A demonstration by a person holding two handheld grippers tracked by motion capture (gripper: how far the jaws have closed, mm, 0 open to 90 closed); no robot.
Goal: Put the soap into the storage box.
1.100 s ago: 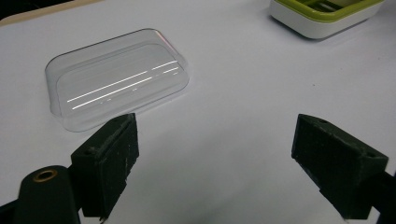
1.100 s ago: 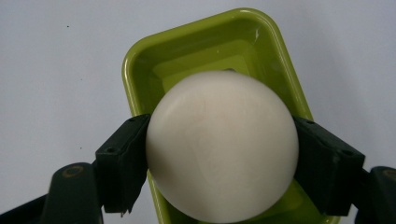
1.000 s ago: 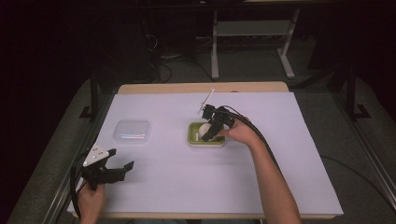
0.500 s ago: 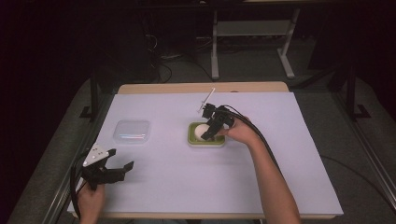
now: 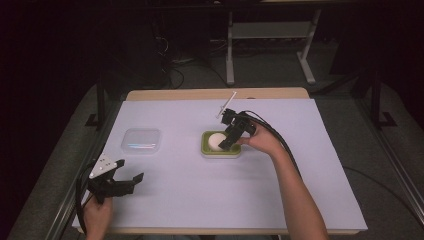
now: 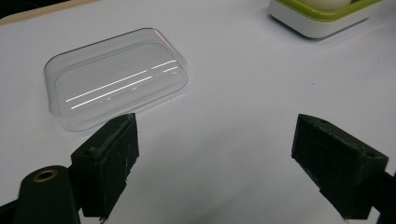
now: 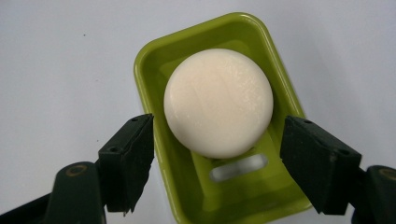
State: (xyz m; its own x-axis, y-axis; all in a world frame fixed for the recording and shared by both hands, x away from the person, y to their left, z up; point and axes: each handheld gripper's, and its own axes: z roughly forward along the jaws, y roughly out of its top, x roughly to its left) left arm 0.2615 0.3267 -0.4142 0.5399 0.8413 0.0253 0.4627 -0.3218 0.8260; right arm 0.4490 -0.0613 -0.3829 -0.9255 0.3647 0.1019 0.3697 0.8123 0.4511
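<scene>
soap (image 5: 216,140) lies in dish (image 5: 221,151) mid-table (image 5: 300,175); lid (image 5: 141,140) flat to its left, well apart; right gripper (image 5: 227,142) over dish, left gripper (image 5: 131,181) near front-left corner.

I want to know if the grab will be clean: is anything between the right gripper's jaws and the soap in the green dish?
Nothing visible. The right gripper hangs open over the soap, which lies bare in the dish. The dish's long rims lie just inside the two jaws, so they might catch on closing.

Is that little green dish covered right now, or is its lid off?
Uncovered. The green rectangular plastic soap dish lies open with the round white soap bar in it; the clear plastic lid lies apart on the table.
</scene>
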